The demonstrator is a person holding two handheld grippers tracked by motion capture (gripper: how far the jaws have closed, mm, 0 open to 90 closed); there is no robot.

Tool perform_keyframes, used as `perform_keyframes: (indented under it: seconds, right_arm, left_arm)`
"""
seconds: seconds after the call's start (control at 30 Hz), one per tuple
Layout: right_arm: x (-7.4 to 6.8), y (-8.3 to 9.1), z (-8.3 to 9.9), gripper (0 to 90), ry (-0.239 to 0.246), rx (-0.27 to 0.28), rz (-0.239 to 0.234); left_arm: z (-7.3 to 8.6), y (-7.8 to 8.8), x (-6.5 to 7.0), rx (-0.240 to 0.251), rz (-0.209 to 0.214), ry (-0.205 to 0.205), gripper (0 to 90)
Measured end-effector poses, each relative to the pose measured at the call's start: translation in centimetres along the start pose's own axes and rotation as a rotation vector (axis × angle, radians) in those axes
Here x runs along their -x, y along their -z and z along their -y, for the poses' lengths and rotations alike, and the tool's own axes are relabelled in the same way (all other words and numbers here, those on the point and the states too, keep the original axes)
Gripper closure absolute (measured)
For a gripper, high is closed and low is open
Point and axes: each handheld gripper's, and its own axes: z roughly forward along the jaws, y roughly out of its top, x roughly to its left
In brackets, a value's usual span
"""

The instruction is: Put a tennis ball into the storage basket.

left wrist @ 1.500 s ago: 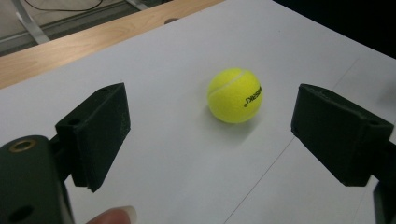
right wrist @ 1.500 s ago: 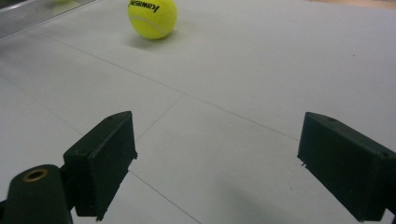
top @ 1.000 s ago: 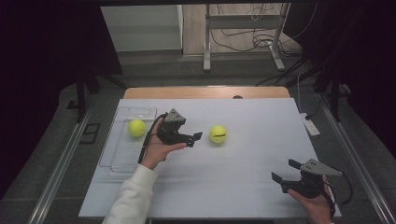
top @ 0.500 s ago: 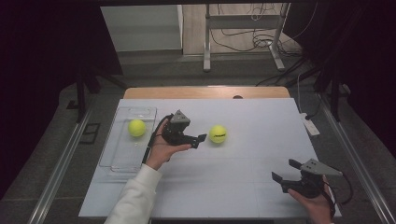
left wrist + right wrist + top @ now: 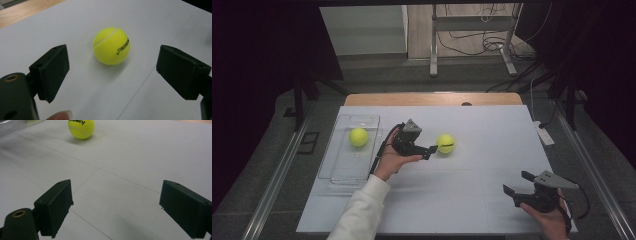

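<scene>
I see bare table [image 5: 472, 175] all round; tennis ball [image 5: 111, 46] sits just ahead of my left gripper [image 5: 112, 72], jaws wide, nothing held

A second yellow tennis ball [image 5: 358, 137] is seen lying inside a clear plastic tray [image 5: 337, 170] set at the left side of the white table top [image 5: 462, 200]. A strip of bare wood [image 5: 432, 99] is shown along the far edge. A small white object [image 5: 543, 133] rests at the right edge. Beyond the table, a metal stand [image 5: 469, 45] and loose cables [image 5: 482, 37] are seen on the floor.
</scene>
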Motion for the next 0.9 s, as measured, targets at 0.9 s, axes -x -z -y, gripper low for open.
perform_keyframes:
  seconds: [0.9]
  right_arm:
    - [-0.1,-0.4,0.1,11.4,0.004,-0.012,-0.005]
  left_arm:
    - [-0.6,-3.4,-0.4,-0.035,0.035,0.051,11.0]
